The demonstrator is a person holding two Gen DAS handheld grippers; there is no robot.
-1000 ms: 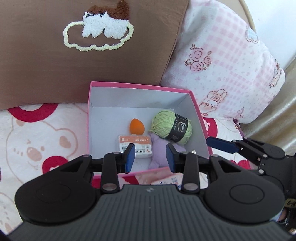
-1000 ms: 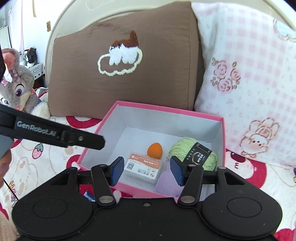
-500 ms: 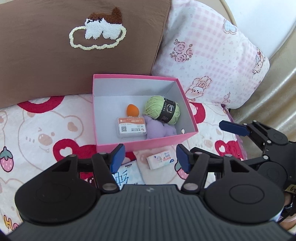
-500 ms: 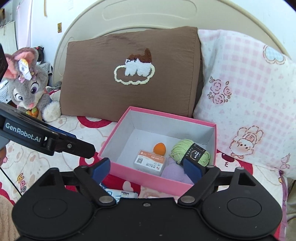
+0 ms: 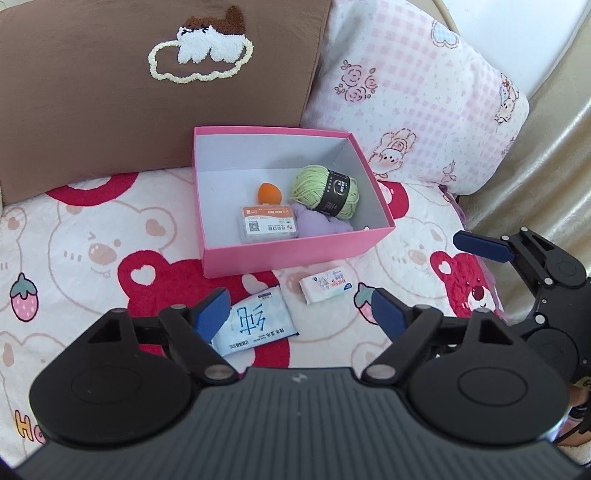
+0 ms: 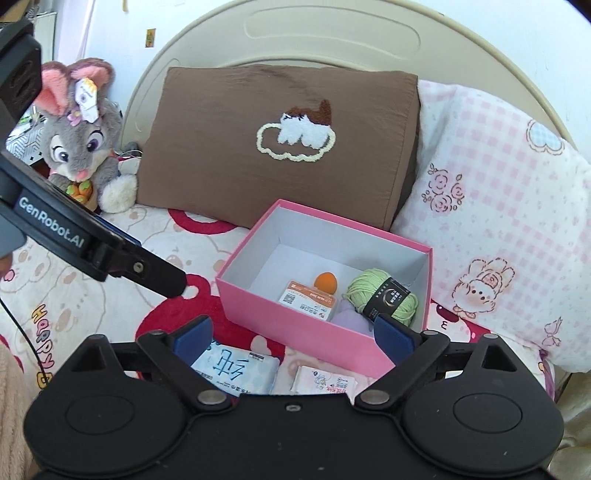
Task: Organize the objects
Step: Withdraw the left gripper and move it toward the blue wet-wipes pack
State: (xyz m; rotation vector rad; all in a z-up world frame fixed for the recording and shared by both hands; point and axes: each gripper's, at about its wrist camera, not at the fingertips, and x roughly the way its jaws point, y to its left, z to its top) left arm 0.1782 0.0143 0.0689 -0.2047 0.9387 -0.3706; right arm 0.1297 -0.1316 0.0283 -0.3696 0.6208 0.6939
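- Pink box (image 5: 295, 247) sits open on the bear-print blanket (image 5: 92, 251), its far edge close to the brown pillow (image 5: 147, 110) and the pink checked pillow (image 5: 424, 103).
- Inside the box: green ball of yarn (image 5: 325, 190) in the far right corner, orange egg-shaped sponge (image 5: 268, 192) left of it, small card case (image 5: 267, 223) with an orange strip in front of the sponge, and a lilac soft item (image 5: 321, 225) between case and yarn, touching both.
- On the blanket, in front of the box: blue-and-white tissue pack (image 5: 255, 321) and a smaller white wipe packet (image 5: 327, 286) to its right, apart from each other and just clear of the box wall.
- Left gripper (image 5: 299, 314): jaws spread wide, have just been opening; nothing gripped. It hangs over the two packets; the tissue pack lies below, close to its left pad.
- Right gripper (image 6: 291, 338): jaws fully spread, also just opened, empty. It is held above the near side of the box and the two packets.
- Grey plush rabbit (image 6: 79, 140) sits left of the brown pillow, against the cream headboard (image 6: 332, 33).
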